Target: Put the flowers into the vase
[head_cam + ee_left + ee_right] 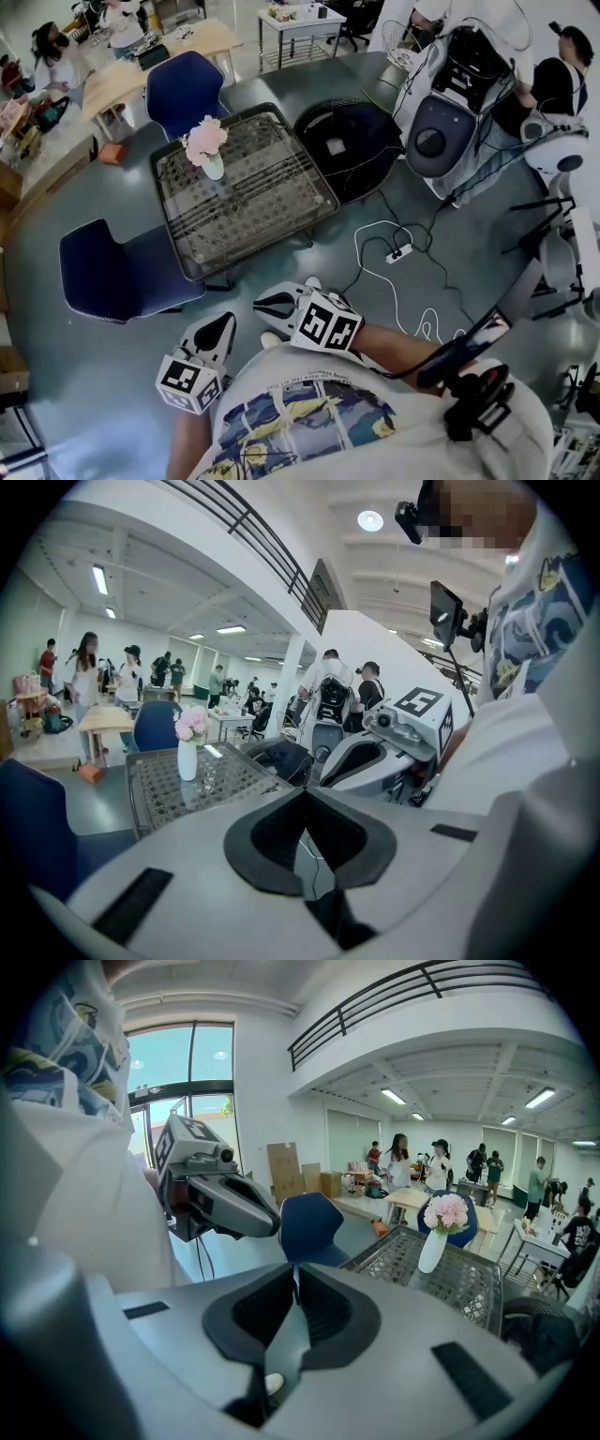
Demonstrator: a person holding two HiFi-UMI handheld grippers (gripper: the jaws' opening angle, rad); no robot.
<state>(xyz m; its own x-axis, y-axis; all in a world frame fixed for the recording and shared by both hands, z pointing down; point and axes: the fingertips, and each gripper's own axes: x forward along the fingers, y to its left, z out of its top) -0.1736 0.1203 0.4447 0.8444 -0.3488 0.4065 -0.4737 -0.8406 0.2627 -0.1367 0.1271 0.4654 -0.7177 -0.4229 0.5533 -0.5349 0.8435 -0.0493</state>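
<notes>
Left gripper (pixel 223 324): I am holding it low and close to my body, at the near edge of the scene. Its own view is showing the two jaws pressed together with nothing between them.

Right gripper (pixel 260 302): I am holding it just right of the left one, also close to my body. The jaws are meeting at the tips and are carrying nothing.

Both grippers are pointing toward the table (pixel 272 178), which is standing well apart from them, further out on the grey floor (pixel 375 309).

Flowers (pixel 204 139): a pink bunch is sitting in the white vase (pixel 215 167), blooms above the neck. The vase is standing upright on the table's patterned top, near its far left corner. The left gripper view is showing the vase (pixel 187 759) and flowers (pixel 191 724) left of centre. The right gripper view is showing the vase (pixel 432 1251) and flowers (pixel 446 1211) right of centre.

Surroundings: one blue chair (pixel 185 89) is standing at the far side of the table, just behind the vase. A second blue chair (pixel 117 272) is standing at the table's near left. A round black object (pixel 347 141) is lying just beside the table's right edge. A white cable (pixel 398 253) is trailing over the floor to the right.
</notes>
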